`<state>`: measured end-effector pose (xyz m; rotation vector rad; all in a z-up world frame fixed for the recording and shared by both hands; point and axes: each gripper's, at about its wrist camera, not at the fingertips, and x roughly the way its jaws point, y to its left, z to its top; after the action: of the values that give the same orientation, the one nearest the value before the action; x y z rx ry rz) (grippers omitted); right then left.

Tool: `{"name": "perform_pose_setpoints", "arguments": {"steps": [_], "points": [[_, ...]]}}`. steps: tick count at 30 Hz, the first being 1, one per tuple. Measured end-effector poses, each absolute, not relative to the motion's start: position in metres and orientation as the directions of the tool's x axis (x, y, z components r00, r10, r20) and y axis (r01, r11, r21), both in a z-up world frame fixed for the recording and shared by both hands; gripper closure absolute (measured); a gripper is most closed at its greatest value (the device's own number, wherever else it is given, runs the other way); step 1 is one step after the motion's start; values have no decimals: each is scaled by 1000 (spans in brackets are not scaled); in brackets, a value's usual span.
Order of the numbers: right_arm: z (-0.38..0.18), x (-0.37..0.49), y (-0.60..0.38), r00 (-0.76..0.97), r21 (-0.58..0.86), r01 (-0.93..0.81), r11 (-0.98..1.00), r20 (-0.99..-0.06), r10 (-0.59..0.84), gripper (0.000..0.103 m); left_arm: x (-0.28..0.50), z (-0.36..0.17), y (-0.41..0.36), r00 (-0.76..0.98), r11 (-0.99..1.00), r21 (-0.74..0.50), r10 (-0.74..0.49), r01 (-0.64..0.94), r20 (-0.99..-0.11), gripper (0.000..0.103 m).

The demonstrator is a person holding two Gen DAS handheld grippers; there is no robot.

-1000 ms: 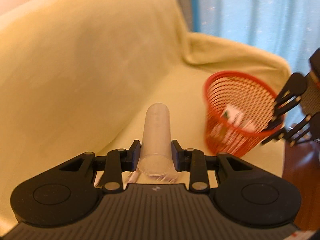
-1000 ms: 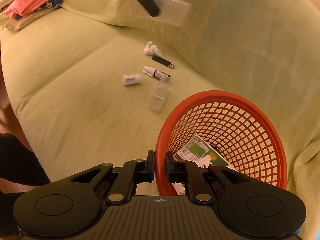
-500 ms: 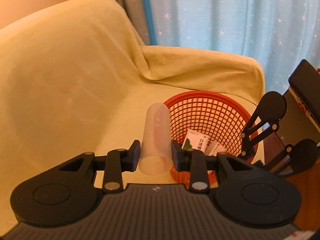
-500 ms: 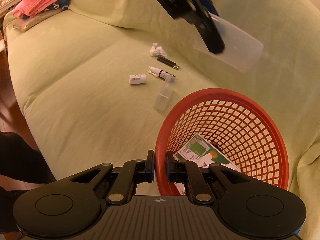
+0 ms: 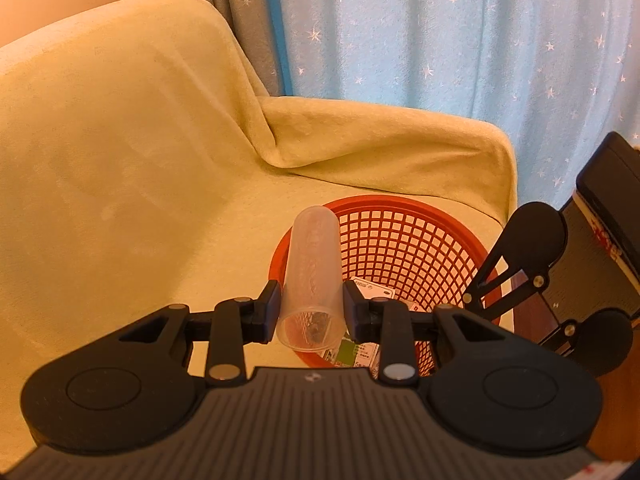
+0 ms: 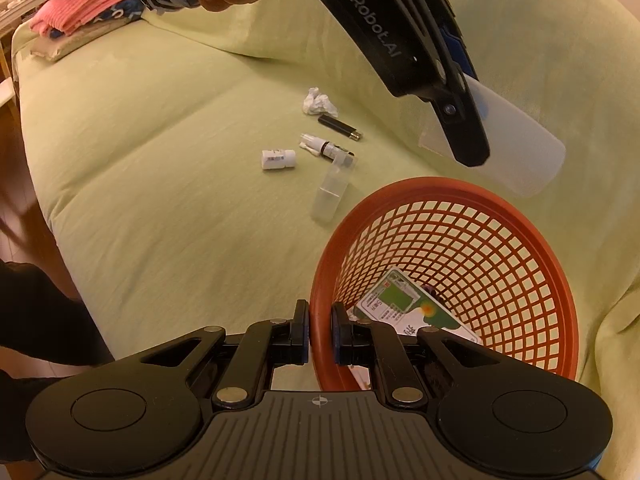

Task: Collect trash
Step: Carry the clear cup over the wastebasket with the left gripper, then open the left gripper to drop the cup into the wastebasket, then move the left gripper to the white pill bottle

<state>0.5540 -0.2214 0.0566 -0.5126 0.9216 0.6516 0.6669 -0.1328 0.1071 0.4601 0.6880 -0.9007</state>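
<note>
1. Tube (image 5: 312, 276) of frosted, translucent plastic, round-ended, open mouth towards the camera, pinched across its lower body by the left gripper (image 5: 311, 314); both fingers (image 5: 269, 309) press its sides. It hangs above the near rim of the red basket (image 5: 420, 216), tilted, closed end forward.

2. Right gripper (image 6: 320, 330) is clamped on the basket rim, one finger outside the wall, one inside, steadying it on the sofa (image 6: 160, 208).

3. Judgement on the step: this looks like the drop. Best done by carrying the tube further over the basket's middle before the fingers part, since it now sits close to the rim and a smooth cylinder could glance off the lip and roll onto the cushion. Keeping the right grip firm should stop the light basket tipping.

4. Basket: rigid plastic lattice, square mesh, flared round mouth. Inside lie printed cartons (image 6: 404, 304), flat cardboard, green and white.

5. Outstanding on the seat, well apart from the basket mouth: a second clear tube (image 6: 332, 192) nearest the rim, a small white bottle (image 6: 278, 159), a slim white-and-dark item (image 6: 324, 148), a black lighter-like stick (image 6: 340, 126), a crumpled white tissue (image 6: 318, 101).

6. Sofa cover is soft, napped, yellow-green cloth; things will settle into it rather than slide. Blue starred curtain (image 5: 460, 40) behind.
</note>
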Motion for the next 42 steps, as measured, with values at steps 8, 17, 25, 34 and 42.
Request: {"name": "perform_pose_setpoints", "arguments": {"steps": [8,17,25,34,42], "points": [[56,555,-221,440,-125,-703,700,-850,290,96,671,104,-131,407,550,48,-554,834,-726,67],[59,557,-218,435,-122,-702,701,-853,288,96,670,105,-109,424,587,40,-534,809,-731,64],[59,556,-217,436,-124,-699,704,-854,282,96,665,95,-58,452,670,48,-444,741,-774,64],[59,551,-216,439,-128,-692,710,-856,273,96,659,86,-15,469,735,53,-374,676,-800,65],[57,547,-210,446,-166,-679,715,-867,222,95,655,79,4,473,754,66,-339,654,-813,65]]}}
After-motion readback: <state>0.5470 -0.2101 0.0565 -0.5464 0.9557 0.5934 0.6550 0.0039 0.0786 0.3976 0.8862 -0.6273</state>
